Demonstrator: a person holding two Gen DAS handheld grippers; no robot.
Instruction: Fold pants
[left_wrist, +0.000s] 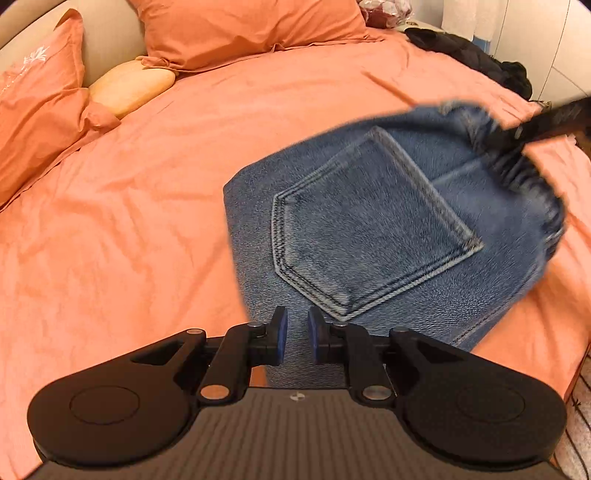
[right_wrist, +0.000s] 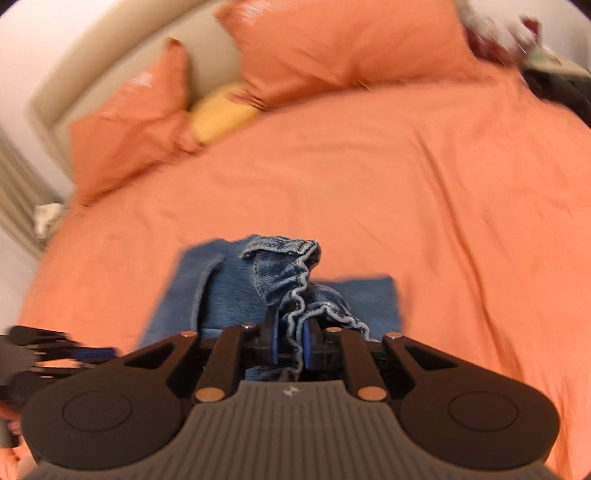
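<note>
1. Currently, the pants (left_wrist: 369, 236) are seen lying on the bed (left_wrist: 129, 221), near its front edge, folded lengthwise with a back pocket (left_wrist: 369, 229) facing up.
2. The right gripper (right_wrist: 291, 347) is clamped on the bunched waistband (right_wrist: 295, 295); denim is pinched between its blue pads (right_wrist: 307, 343), and that end is lifted off the bed. In the left wrist view the same gripper shows as a blurred black bar at the waistband (left_wrist: 517, 162).
3. The left gripper (left_wrist: 297, 338) is held just over the near part of the pants, jaws slightly apart, nothing between them; no cloth is gripped.
4. Step judged in hand: a crosswise fold, waistband end being carried over by the right side. How far along it is cannot be told; the leg hems are not in view.
5. Next move, as a judgement: the waistband should be laid flat onto the rest of the pants with edges lined up, while the lower layer is pinned or pinched by the left gripper so it is not dragged.
6. Risk: the bunched grip may leave the waistband crumpled on release; smoothing would likely be needed.
7. Pillows (left_wrist: 240, 29) and dark clothing (left_wrist: 472, 55) sit well apart at the far side; no interference expected.
</note>
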